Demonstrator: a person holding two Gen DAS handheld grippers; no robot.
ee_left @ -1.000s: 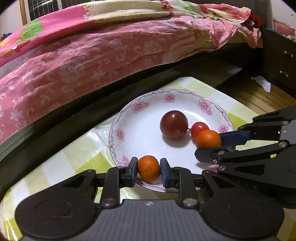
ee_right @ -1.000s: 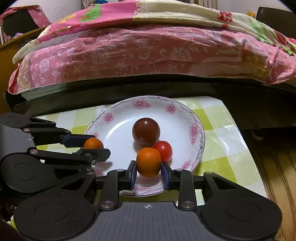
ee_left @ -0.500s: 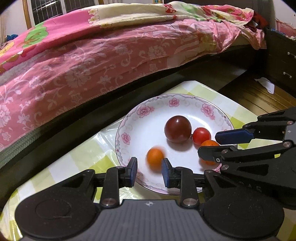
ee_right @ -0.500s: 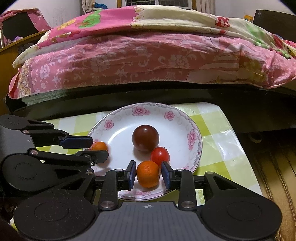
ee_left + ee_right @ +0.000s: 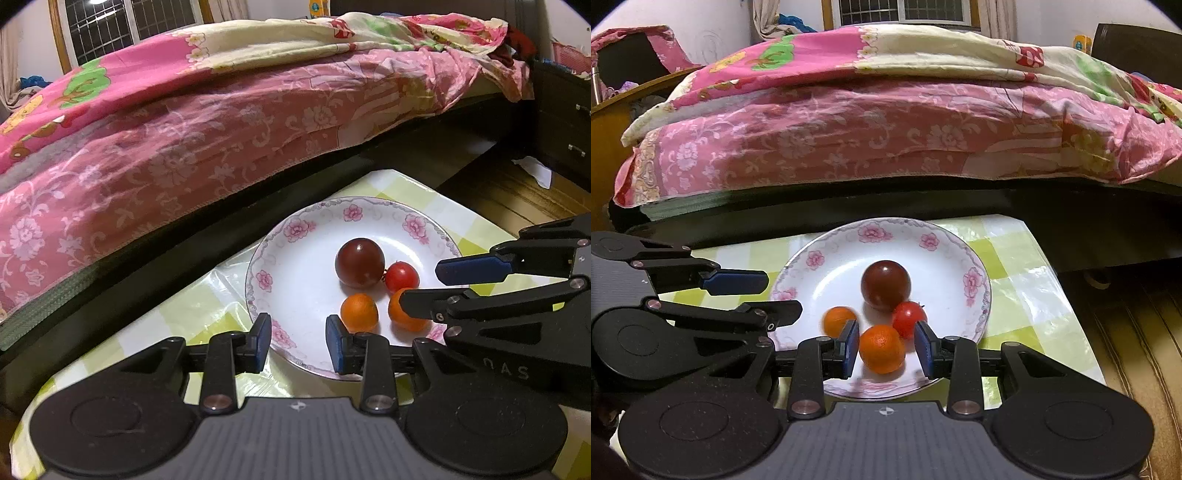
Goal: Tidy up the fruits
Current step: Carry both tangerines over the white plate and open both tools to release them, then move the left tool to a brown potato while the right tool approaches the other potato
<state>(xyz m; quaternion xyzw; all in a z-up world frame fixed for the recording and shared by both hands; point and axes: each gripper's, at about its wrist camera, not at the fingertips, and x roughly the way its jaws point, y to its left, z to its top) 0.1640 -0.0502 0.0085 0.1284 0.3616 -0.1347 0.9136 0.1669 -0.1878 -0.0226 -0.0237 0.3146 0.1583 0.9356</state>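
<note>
A white plate with a pink flower rim holds a dark red round fruit, a small red tomato and two oranges. My left gripper is open and empty over the plate's near rim; one orange lies just beyond its right finger. My right gripper is open, with the other orange loose on the plate between its fingers.
The plate sits on a green and white checked tablecloth. A bed with a pink floral quilt runs close behind the table. Wooden floor lies to the right, with a dark drawer unit.
Both grippers opened and let go of their oranges, which now lie on the plate. Both grippers pulled back a little; the left orange rolled right towards the other fruit.
</note>
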